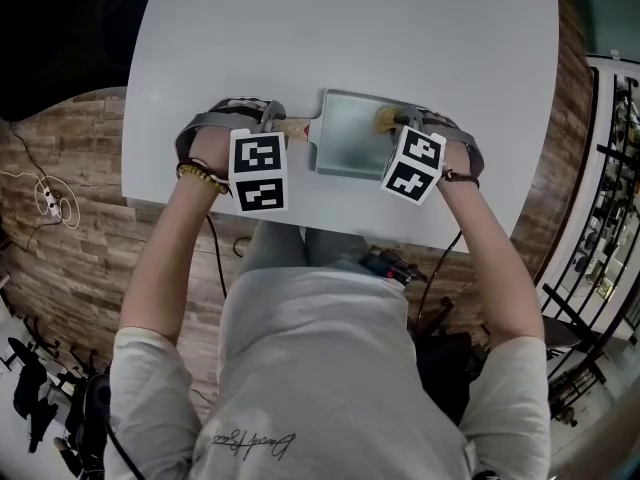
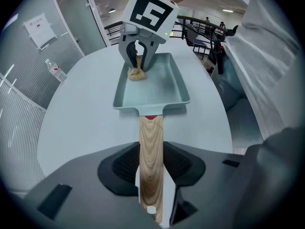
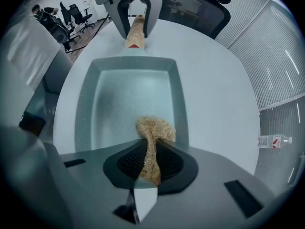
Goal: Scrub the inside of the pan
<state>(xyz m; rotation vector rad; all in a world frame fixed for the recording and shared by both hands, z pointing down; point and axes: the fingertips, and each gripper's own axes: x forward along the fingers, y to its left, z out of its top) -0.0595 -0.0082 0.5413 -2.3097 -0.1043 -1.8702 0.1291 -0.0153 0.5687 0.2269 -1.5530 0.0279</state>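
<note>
On the white round-cornered table [image 1: 400, 48], seen from your head view, the pale green rectangular metal pan [image 1: 350, 143] lies flat with its long axis crosswise. Its light wooden handle [image 1: 296, 128] points to 9 o'clock and its body reaches toward 3 o'clock. Your left gripper [image 1: 283, 126] comes down on the handle. Your right gripper [image 1: 400, 120] comes down at the pan's 1 o'clock corner, where the tan fibrous scrubber [image 1: 384, 119] sits.

In your left gripper view, the handle [image 2: 151, 156] runs from 6 o'clock straight up to the pan [image 2: 159, 87] at 12 o'clock. Your left gripper's jaws are pinching the handle near its free end. The scrubber [image 2: 137, 73] rests on the pan floor in the far corner at 11 o'clock, under the right gripper [image 2: 138, 56].

In your right gripper view, the pan [image 3: 128, 99] stretches away from you and its handle [image 3: 135, 35] points to 12 o'clock, into the left gripper [image 3: 136, 20]. Your right gripper's jaws are clamped on the scrubber [image 3: 155, 132]. Its bushy end presses the pan floor at 5 o'clock, close to the near wall.
</note>
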